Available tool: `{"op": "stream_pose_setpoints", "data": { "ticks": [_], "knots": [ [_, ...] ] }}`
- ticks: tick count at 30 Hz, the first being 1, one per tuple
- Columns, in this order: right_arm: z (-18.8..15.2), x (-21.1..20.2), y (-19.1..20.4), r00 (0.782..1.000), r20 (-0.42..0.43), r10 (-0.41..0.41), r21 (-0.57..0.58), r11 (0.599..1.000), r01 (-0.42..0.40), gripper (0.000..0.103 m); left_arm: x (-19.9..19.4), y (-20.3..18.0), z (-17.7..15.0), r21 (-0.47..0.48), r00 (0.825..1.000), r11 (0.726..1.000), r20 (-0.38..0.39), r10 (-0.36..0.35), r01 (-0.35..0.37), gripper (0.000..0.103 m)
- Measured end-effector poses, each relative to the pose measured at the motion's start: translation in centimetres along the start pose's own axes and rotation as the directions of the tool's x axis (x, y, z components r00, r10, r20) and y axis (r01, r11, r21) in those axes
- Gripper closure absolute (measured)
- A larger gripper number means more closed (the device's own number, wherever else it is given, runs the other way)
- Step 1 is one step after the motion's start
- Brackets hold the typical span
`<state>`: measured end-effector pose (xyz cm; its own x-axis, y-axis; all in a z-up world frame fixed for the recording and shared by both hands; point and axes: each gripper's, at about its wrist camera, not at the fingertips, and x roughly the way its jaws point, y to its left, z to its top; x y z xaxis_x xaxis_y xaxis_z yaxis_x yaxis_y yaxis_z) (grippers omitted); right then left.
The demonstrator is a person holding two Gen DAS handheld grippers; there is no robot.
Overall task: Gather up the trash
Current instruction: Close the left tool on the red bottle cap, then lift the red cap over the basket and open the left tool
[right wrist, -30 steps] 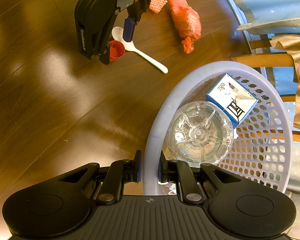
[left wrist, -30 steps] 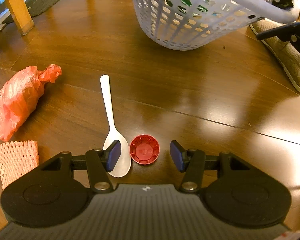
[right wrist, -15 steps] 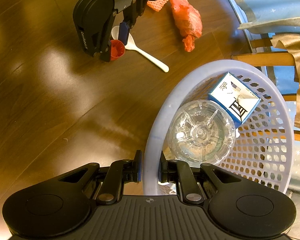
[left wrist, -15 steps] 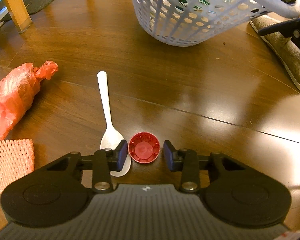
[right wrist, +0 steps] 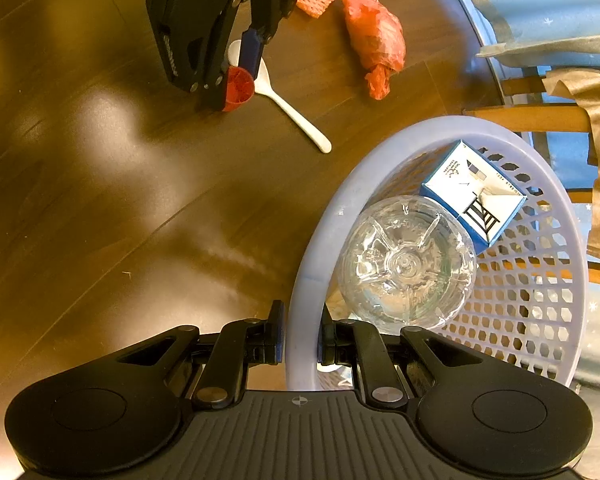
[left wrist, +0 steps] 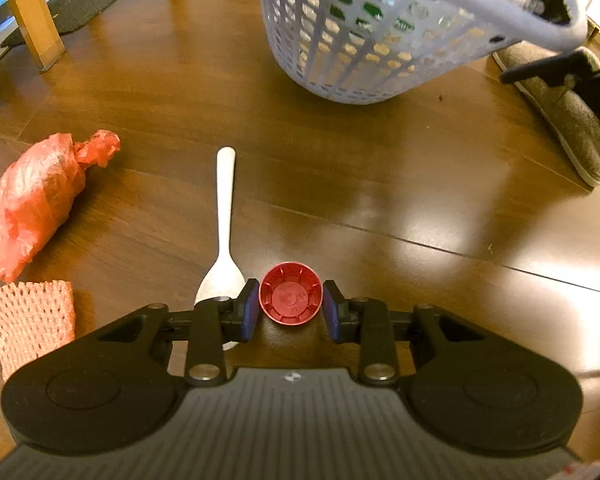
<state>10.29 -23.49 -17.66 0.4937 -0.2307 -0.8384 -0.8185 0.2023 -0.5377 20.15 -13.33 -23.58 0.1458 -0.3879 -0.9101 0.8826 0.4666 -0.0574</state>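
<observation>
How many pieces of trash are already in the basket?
2. A clear plastic bottle stands bottom-up near the gripped side of the basket, and a blue-and-white carton leans behind it. Smaller things underneath may be hidden.

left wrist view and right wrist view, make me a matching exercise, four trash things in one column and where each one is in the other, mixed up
Things:
1. red cap
2. white spoon
3. clear bottle
4. red bag

Places:
A. inside the basket
B. on the floor, beside the pink foam net
C. between the left tongs
D. on the floor, its bowl partly hidden under one finger of the left tongs

Pairs: 1-C, 2-D, 3-A, 4-B
</observation>
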Motion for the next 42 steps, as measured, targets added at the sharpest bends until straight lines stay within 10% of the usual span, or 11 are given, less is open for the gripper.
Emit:
{"op": "stream_pose_setpoints", "data": {
  "ticks": [28,42],
  "knots": [
    [1.2,0.2,0.1,1.0,-0.004,-0.015,-0.022,1.0,0.015,0.093,-20.0,-0.5,6.8,-0.07,0.986,0.991,0.115,0.122,-0.115,0.075],
    [0.6,0.1,0.1,1.0,-0.002,-0.02,-0.011,1.0,0.02,0.093,-21.1,-4.6,14.2,-0.011,0.964,0.999,0.264,0.037,-0.036,0.075]
  ]
}}
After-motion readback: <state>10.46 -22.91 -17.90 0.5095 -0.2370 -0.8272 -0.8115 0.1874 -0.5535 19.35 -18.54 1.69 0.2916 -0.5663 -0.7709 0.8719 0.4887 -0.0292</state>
